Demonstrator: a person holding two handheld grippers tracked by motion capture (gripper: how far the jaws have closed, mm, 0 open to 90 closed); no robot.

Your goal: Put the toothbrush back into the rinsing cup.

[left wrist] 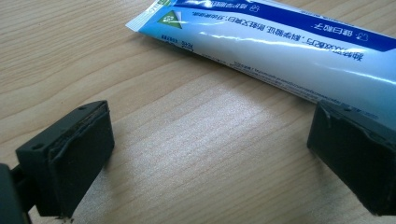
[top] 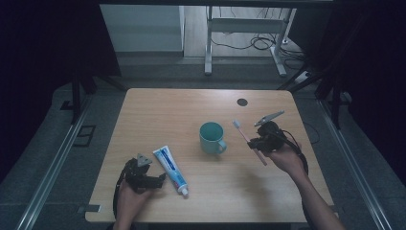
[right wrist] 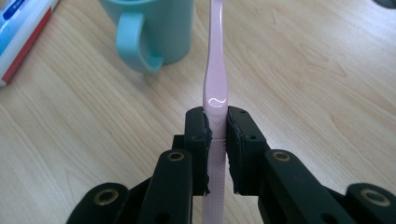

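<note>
A pink toothbrush point(top: 248, 137) with white bristles is clamped by its handle in my right gripper point(top: 256, 143), to the right of a teal mug point(top: 212, 137). In the right gripper view the pads press on both sides of the toothbrush point(right wrist: 215, 88), whose head points past the mug point(right wrist: 159, 28). A blue and white toothpaste tube point(top: 170, 170) lies flat at the front left. My left gripper point(top: 160, 179) rests beside it, open. In the left gripper view the tube point(left wrist: 289, 51) lies just beyond the spread fingertips point(left wrist: 79, 154), with bare wood between them.
A round dark hole point(top: 242, 102) sits near the far edge of the wooden table point(top: 158, 115). Metal table legs and cables stand on the floor behind. Dark curtains close both sides.
</note>
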